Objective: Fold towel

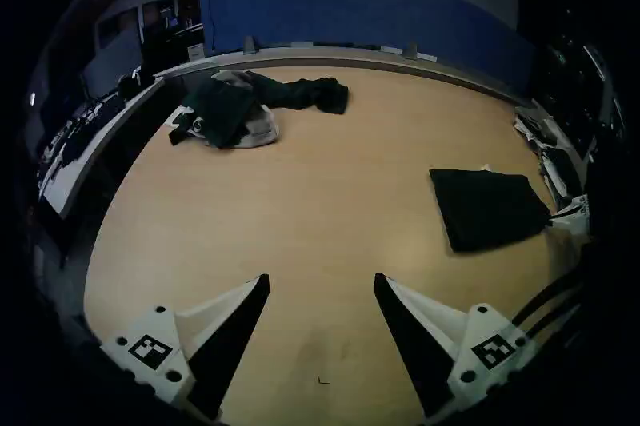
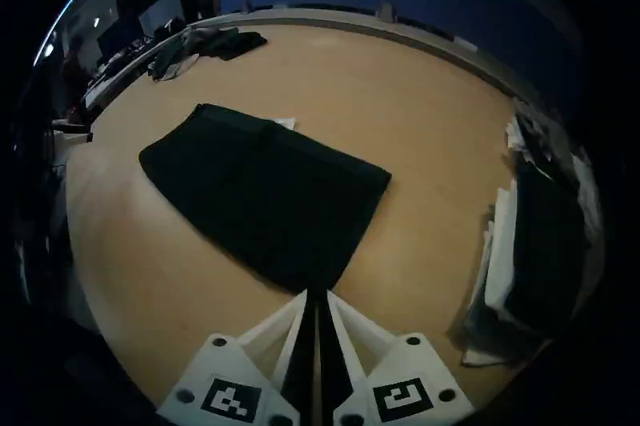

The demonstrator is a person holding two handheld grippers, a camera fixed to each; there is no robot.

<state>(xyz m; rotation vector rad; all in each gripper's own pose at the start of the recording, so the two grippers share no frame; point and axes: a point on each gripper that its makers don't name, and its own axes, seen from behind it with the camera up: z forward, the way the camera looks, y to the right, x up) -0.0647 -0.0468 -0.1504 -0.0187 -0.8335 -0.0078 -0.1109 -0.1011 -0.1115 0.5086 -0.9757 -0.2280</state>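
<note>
Nearest in the right gripper view: right hand-held gripper point(image 2: 318, 298), clenched, fingers pressed together, tips at the near corner of the towel point(image 2: 264, 186). Cloth pinched between them or not: cannot tell. Just beyond, dark towel lying flat on the tabletop point(image 2: 416, 106), already folded to a neat oblong, long axis seemingly running away and to the left from those tips. Nearest in the left gripper view: left hand-held gripper point(image 1: 321, 277), released, fingers spread wide over bare wood, towel well apart, ahead and to its right. Judged so: right hand by far the nearer for any further fold, left needing a reach across. Farther right, stack of folded cloths point(image 2: 536, 242) near the tabletop edge. Farthest, heap of unfolded clothes point(image 1: 232, 110) before a blue partition point(image 1: 360, 10). From the left gripper view, a side look at the right one's white body touching the towel's corner; from the right gripper view, the towel's whole outline.
</note>
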